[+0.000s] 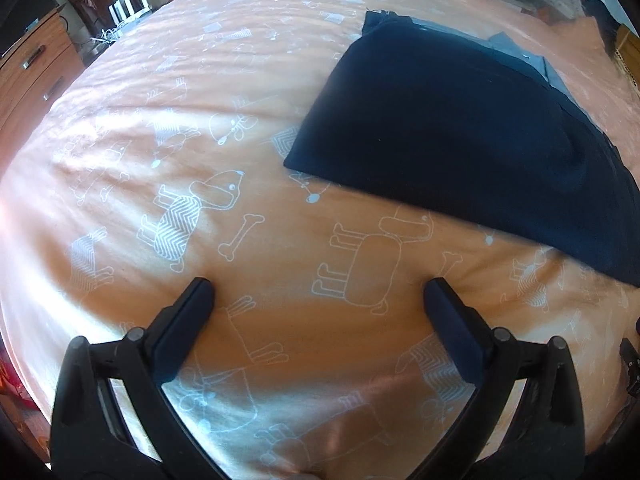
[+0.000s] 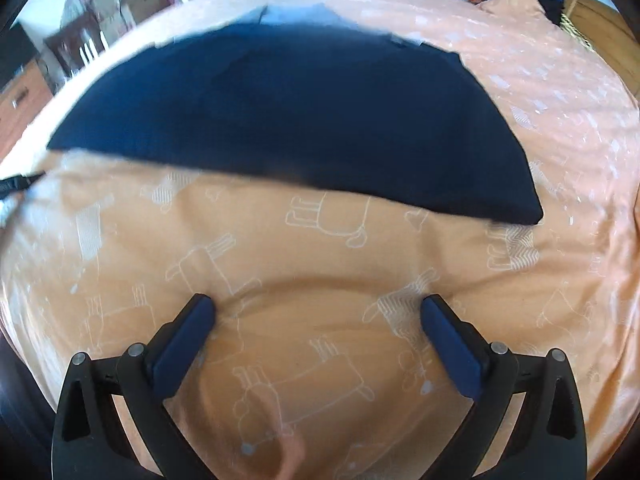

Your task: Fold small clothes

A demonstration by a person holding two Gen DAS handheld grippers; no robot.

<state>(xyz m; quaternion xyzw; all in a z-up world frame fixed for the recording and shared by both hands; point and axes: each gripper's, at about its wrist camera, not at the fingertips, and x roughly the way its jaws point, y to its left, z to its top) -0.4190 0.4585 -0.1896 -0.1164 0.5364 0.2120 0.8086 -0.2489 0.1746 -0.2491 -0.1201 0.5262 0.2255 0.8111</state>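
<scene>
Bedroom setting: bed covered by an orange sheet [image 1: 248, 184] printed with white dogs and bones; wooden drawers [image 1: 32, 72] at the far left, cardboard boxes and loose clutter beyond the far edge.

Item: one dark navy garment [image 1: 460, 136], lying flat on the sheet, already laid in a rough folded slab with straight near and left edges. A grey layer [image 1: 516, 50] shows at its far edge; whether lining or a separate piece cannot be told. In the right wrist view the garment [image 2: 288, 120] spans most of the bed's middle, blurred.

Handling, judged: soft, limp, light knit; no stiffness, will sag and drape when lifted; likely grips well, unlikely to slip. Not fragile. Best hold is at the near corners, pinching all layers together so the fold stays aligned.

Left gripper [image 1: 320, 292]: jaws wide apart, empty, over bare sheet short of the near edge.

Right gripper [image 2: 318, 308]: jaws wide apart, empty, likewise over bare sheet, apart from the garment.
</scene>
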